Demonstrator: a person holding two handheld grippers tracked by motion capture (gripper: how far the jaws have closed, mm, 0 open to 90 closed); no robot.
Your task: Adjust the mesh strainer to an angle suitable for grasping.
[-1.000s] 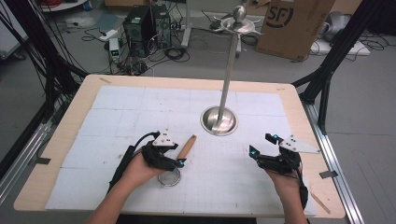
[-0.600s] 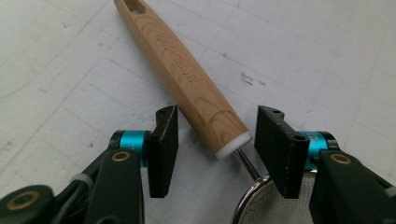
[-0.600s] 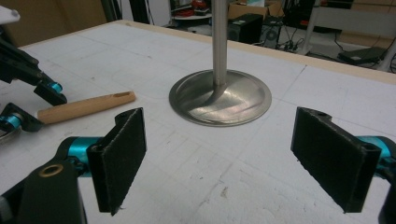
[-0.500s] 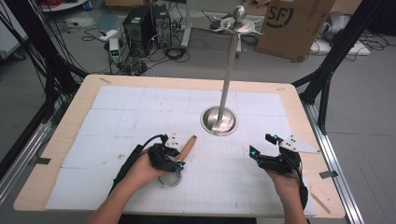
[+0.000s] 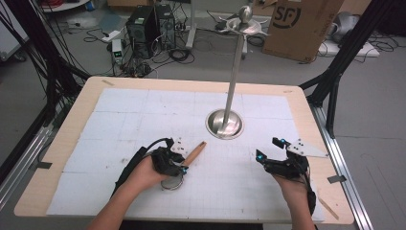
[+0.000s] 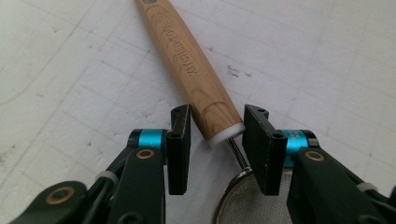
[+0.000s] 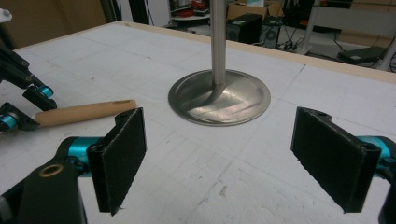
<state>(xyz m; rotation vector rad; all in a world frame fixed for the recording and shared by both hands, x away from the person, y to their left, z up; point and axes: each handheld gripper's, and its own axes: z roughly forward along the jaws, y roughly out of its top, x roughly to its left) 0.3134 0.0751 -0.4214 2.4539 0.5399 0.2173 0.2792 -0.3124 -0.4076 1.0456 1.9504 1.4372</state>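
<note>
Closing on the wooden handle [image 6: 191, 70] of a small mesh strainer [image 5: 173, 181], the left gripper [image 6: 215, 140]: fingers [image 6: 180, 149] just drawn inward, bracketing the white collar at the handle's lower end, one pad seemingly touching, the other a hair off; not yet a firm clench as far as visible. Strainer lying flat on the white bench [image 5: 119, 120], near its front left, handle pointing toward the steel stand [image 5: 225, 123]. Grasp nearly done; lifting and carrying left, perhaps to a hook at the top of the stand [image 5: 244, 21], judging by its shape. Right gripper [image 5: 273, 151] resting well apart at the front right, fingers [image 7: 119, 156] spread wide, holding nothing. Upright pole between the two, the one obstacle for a swing across. Beyond the bench, a computer tower [image 5: 143, 24], cables, a cardboard box [image 5: 301, 24].
</note>
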